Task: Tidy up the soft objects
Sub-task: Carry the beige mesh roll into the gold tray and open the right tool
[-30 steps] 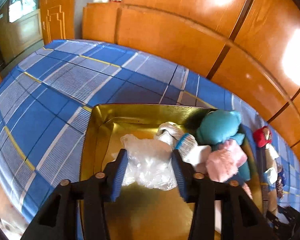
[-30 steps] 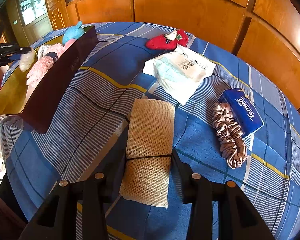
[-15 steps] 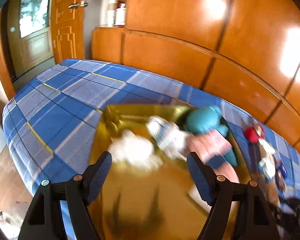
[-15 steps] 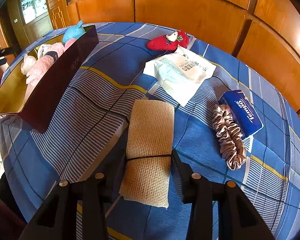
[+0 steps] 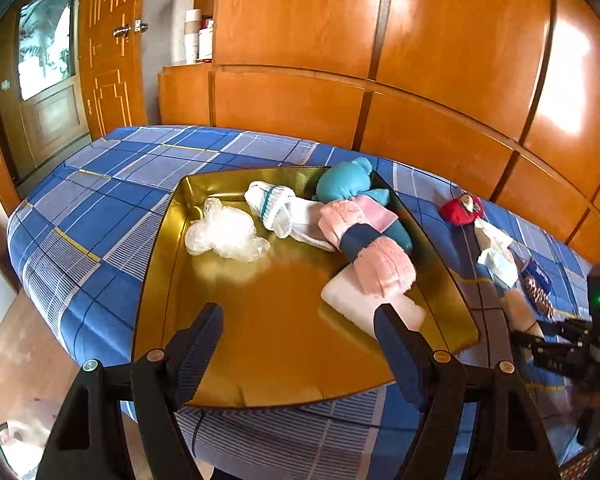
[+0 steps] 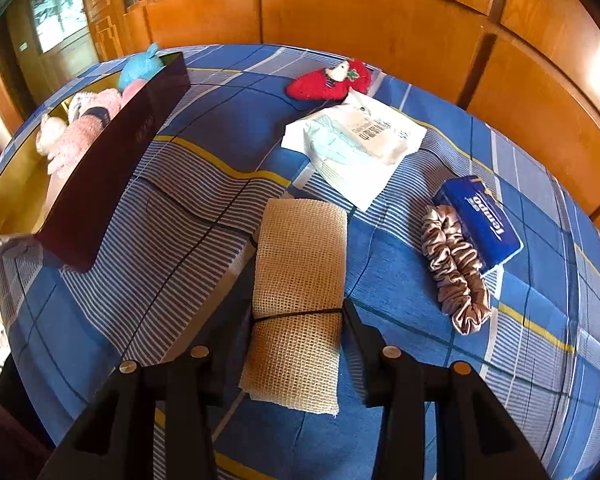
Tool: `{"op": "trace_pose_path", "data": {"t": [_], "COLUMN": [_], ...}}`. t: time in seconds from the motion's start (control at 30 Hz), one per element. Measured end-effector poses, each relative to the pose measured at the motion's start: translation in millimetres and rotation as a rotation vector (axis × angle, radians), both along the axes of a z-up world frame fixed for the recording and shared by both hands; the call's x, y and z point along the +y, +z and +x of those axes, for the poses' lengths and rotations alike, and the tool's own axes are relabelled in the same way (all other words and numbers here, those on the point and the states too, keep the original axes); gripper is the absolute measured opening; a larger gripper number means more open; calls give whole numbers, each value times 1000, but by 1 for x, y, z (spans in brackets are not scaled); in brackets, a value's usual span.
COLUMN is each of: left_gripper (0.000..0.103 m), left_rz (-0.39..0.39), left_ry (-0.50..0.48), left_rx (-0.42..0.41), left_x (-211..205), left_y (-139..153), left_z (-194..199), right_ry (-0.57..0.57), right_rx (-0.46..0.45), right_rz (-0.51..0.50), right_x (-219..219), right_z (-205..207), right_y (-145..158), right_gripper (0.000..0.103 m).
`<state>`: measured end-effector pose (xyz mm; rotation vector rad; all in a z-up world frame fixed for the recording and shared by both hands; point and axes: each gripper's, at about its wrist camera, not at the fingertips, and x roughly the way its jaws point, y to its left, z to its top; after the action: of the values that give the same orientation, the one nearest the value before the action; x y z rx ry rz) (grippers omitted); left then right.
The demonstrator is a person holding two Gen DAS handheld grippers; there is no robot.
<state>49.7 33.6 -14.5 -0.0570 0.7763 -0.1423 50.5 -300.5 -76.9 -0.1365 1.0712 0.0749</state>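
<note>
My left gripper (image 5: 298,312) stands open above the near part of the gold tray (image 5: 292,380), with nothing between its fingers. Farther in the tray lie a crumpled clear plastic bag (image 5: 224,236), a white sock (image 5: 276,208), a teal plush (image 5: 344,184), a pink fluffy piece with a navy band (image 5: 372,256) and a white pad (image 5: 356,300). My right gripper (image 6: 298,312) is shut on a tan mesh roll (image 6: 300,248), its pads pressing both sides at the black tie. The roll rests on the blue checked bedspread (image 6: 180,264).
On the bedspread beyond the roll lie a red strawberry plush (image 6: 328,78), a white mask packet (image 6: 356,136), a blue tissue pack (image 6: 480,220) and a beige scrunchie (image 6: 456,268). The tray's dark outer wall (image 6: 112,160) stands at the left. Wooden panels back the bed.
The left gripper opened, let go of the plastic bag and drew back toward the tray's near edge; the bag stays in the tray. The right gripper and the mesh roll have not moved.
</note>
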Motion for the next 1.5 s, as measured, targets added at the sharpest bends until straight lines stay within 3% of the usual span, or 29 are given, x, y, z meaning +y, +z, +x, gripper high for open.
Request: {"op": "trace_pose_path", "data": {"t": [0.17, 0.37, 0.63, 0.87, 1.07, 1.2, 1.5], "left_gripper": [78, 79, 79, 79, 79, 79, 79], "left_rz": [2, -13, -23, -41, -60, -66, -50], "left_ry": [2, 25, 69, 136, 192, 211, 184], "left_rx": [1, 2, -2, -11, 5, 18, 12], "left_x": [3, 13, 33, 60, 82, 91, 81], "left_y": [0, 0, -1, 0, -7, -11, -7], "left_z": [-5, -6, -10, -12, -11, -11, -12], "right_ry": [-51, -64, 143, 296, 310, 258, 268], "right_rx": [-16, -111, -153, -75, 49, 90, 34], "right_rz": [5, 83, 199, 235, 202, 185, 232], "right_x": [2, 18, 108, 203, 259, 260, 248], "right_z": [-2, -7, 12, 45, 87, 103, 94], "right_y": [8, 42, 77, 67, 23, 2, 24], "right_gripper": [42, 42, 42, 42, 43, 44, 49]}}
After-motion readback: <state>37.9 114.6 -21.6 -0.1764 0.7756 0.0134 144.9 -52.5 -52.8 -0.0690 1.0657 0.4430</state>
